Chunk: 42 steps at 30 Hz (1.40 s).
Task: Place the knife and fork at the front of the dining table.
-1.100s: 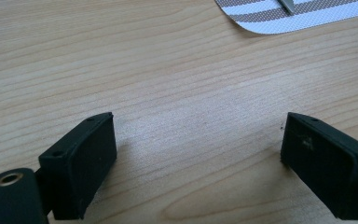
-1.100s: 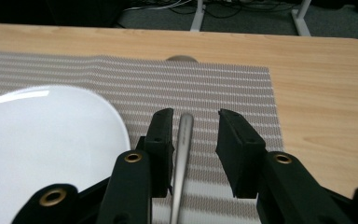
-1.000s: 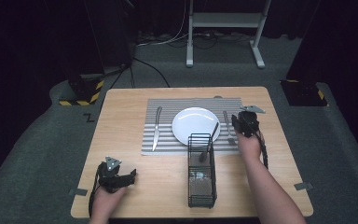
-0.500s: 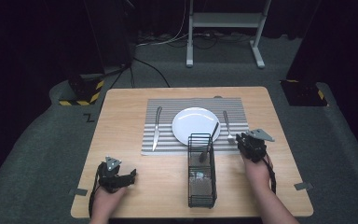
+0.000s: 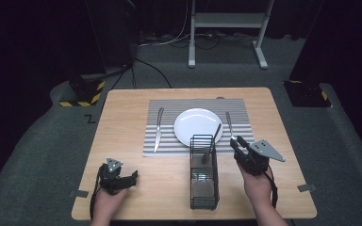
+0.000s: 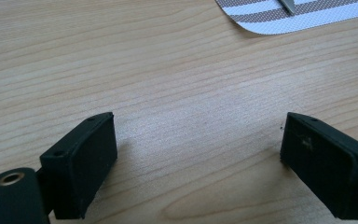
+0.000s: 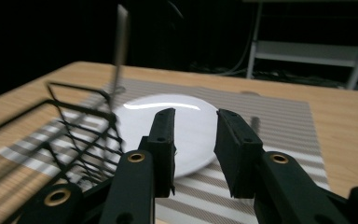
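Note:
A white plate [image 5: 198, 126] lies on a striped placemat [image 5: 169, 108], with a knife [image 5: 158, 129] to its left and a fork [image 5: 229, 125] to its right. In front of the mat stands a black wire basket [image 5: 203, 174] with one dark-handled utensil [image 5: 211, 143] leaning in it. My right gripper [image 5: 236, 143] hovers just right of the basket, pointing at the plate [image 7: 140, 112]. Its jaws have just been opening; my right gripper [image 7: 196, 126] is open with nothing between them. My left gripper [image 5: 133, 177] rests low on the bare wood at the near left. There my left gripper [image 6: 198, 140] is open wide and holds nothing.
The wooden table [image 5: 122, 122] stands on grey carpet. Behind it are a white metal stand [image 5: 226, 28] and black cables. In the right gripper view the basket [image 7: 79, 126] and its utensil [image 7: 120, 42] sit close on the left. The placemat's corner [image 6: 307, 14] lies ahead of my left gripper.
My right gripper has drawn back from beside the fork towards the person's side, ending to the right of the basket. The left gripper has not moved.

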Available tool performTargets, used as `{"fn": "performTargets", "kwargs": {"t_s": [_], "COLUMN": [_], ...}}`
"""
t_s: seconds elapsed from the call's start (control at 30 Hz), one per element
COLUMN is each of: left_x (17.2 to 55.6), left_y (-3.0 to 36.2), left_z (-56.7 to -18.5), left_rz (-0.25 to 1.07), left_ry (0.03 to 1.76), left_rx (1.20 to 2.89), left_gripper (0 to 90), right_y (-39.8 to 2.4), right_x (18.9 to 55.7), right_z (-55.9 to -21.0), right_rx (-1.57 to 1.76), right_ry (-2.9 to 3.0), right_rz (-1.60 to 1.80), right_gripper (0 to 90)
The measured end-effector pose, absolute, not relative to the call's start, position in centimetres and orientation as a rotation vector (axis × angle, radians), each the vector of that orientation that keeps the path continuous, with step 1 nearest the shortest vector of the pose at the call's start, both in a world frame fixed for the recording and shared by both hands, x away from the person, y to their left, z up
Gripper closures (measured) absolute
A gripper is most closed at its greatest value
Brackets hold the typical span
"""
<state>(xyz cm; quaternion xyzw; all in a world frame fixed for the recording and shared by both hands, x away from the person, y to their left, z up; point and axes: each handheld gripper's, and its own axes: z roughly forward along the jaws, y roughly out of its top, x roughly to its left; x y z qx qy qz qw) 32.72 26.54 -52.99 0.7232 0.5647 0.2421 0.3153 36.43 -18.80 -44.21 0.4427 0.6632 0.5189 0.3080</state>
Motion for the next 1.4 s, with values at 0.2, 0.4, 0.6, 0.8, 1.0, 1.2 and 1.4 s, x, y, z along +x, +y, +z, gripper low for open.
{"fn": "performTargets", "kwargs": {"t_s": [0.2,0.4,0.6,0.8,1.0,1.2,1.4], "left_x": [32.7,32.7,32.7,32.7,32.7,32.7,32.7], "left_y": [26.5,26.5,26.5,26.5,26.5,26.5,26.6], "left_z": [-53.0,-53.0,-53.0,-53.0,-53.0,-53.0,-53.0], "left_rz": [0.637,0.638,0.641,0.638,0.638,0.638,0.638], "left_ry": [1.49,1.491,1.491,1.489,1.488,1.488,1.488], "left_rx": [1.903,1.903,1.903,1.905,1.905,1.905,1.905], "left_gripper": [11.2,11.2,11.2,11.2,11.3,11.3,11.3], "right_y": [-16.9,-15.4,-14.5,-14.1,-13.9,-13.6,-13.5], "right_x": [36.2,37.5,38.9,39.0,37.9,36.7,35.7], "right_z": [-42.3,-41.9,-42.3,-42.0,-41.3,-40.0,-38.7], "right_rx": [1.099,1.11,1.146,1.153,1.117,1.045,0.975], "right_ry": [1.732,1.719,1.731,1.735,1.747,1.713,1.686], "right_rz": [1.456,1.507,1.516,1.573,1.646,1.66,1.674], "right_gripper": [64.6,63.6,67.7,85.2,87.9,87.9,88.0]}}
